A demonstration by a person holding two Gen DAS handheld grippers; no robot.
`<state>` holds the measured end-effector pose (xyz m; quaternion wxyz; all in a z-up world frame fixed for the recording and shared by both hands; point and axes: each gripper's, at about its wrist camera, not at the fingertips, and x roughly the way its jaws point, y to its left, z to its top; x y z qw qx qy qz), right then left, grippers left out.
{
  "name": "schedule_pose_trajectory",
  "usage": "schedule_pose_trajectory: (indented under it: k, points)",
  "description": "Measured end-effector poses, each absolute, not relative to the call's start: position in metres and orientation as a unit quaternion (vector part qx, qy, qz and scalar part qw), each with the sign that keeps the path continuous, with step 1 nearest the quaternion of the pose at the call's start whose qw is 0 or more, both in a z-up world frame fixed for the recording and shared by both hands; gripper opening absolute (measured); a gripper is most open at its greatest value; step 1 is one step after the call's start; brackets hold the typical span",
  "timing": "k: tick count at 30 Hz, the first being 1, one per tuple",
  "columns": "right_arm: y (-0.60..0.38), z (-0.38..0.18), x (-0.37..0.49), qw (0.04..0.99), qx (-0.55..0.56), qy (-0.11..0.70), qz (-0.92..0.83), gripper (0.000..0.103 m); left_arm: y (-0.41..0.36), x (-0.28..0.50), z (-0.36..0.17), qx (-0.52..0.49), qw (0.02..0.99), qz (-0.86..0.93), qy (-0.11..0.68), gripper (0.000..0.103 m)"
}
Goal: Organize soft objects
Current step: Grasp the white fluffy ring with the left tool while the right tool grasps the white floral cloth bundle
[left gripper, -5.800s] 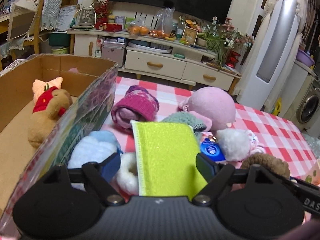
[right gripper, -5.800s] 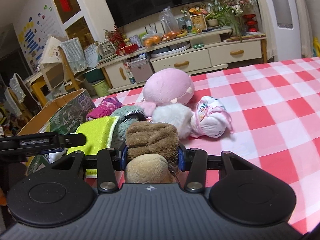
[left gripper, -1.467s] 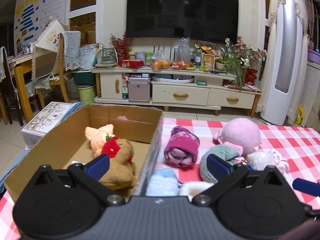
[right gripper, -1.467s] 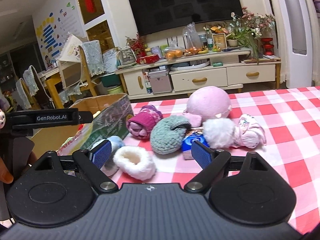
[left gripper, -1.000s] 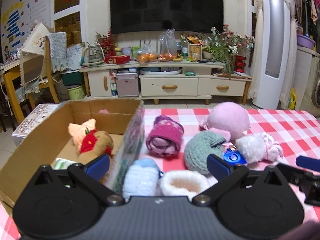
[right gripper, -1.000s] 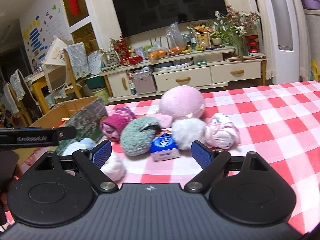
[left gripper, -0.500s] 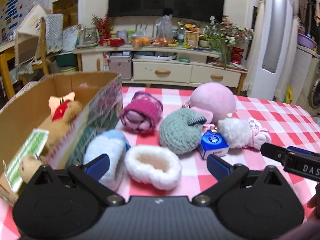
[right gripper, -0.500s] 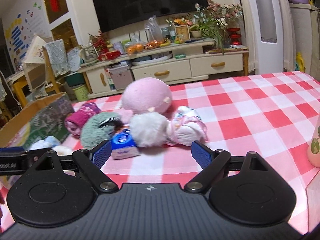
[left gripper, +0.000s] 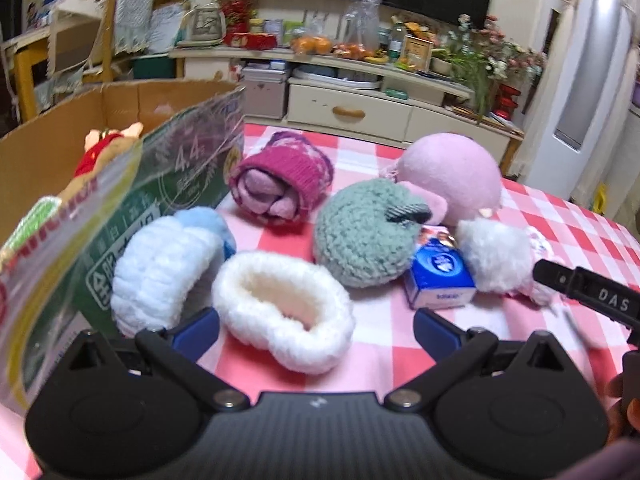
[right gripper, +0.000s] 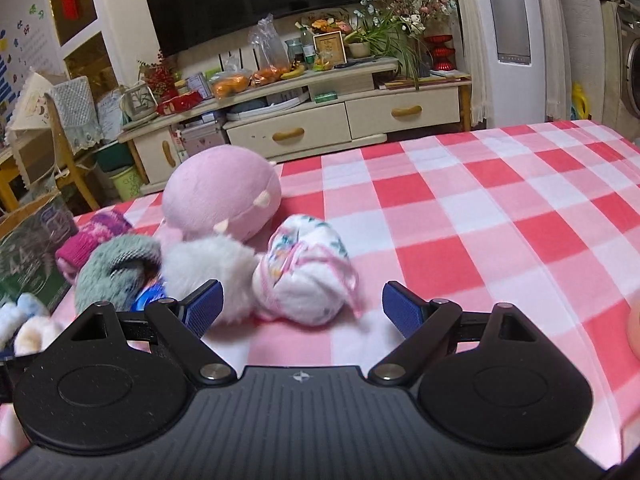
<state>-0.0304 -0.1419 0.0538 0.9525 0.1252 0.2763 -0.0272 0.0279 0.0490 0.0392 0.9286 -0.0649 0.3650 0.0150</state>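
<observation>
White fuzzy ring (left gripper: 283,320) between left tool (left gripper: 316,330) tips

Soft pile (right gripper: 216,256) crowding left, checked cloth (right gripper: 500,216) open right

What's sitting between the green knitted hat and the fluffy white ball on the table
A small blue box lies between the green knitted hat and the fluffy white ball, touching both; clearest in the left wrist view.

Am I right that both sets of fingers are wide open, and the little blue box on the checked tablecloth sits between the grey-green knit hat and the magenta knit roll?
Nearly. Both the left gripper and the right gripper are wide open, but the blue box sits between the grey-green knit hat and the white fluffy pom, not the magenta knit roll, which lies on the hat's other side. The left wrist view shows it.
</observation>
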Motion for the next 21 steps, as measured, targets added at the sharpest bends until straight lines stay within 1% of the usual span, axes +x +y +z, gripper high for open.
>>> schedule_pose_trajectory:
  k: [16, 17, 19, 20, 21]
  points:
    - [-0.165, 0.039, 0.006, 0.946, 0.143, 0.292, -0.008, 0.103, 0.051, 0.056, 0.018, -0.077, 0.922, 0.055, 0.376, 0.101]
    - [-0.165, 0.039, 0.006, 0.946, 0.141, 0.291, -0.006, 0.102, 0.051, 0.056, 0.018, -0.077, 0.921, 0.056, 0.377, 0.100]
    - [-0.165, 0.038, 0.005, 0.946, 0.143, 0.290, -0.002, 0.102, 0.051, 0.058, 0.017, -0.073, 0.921, 0.060, 0.377, 0.092]
    - [-0.164, 0.038, 0.005, 0.947, 0.141, 0.290, -0.002, 0.100, 0.050, 0.058, 0.016, -0.071, 0.921, 0.060, 0.379, 0.086]
    - [-0.164, 0.038, 0.005, 0.947, 0.138, 0.289, 0.000, 0.096, 0.050, 0.058, 0.016, -0.069, 0.921, 0.062, 0.378, 0.082]
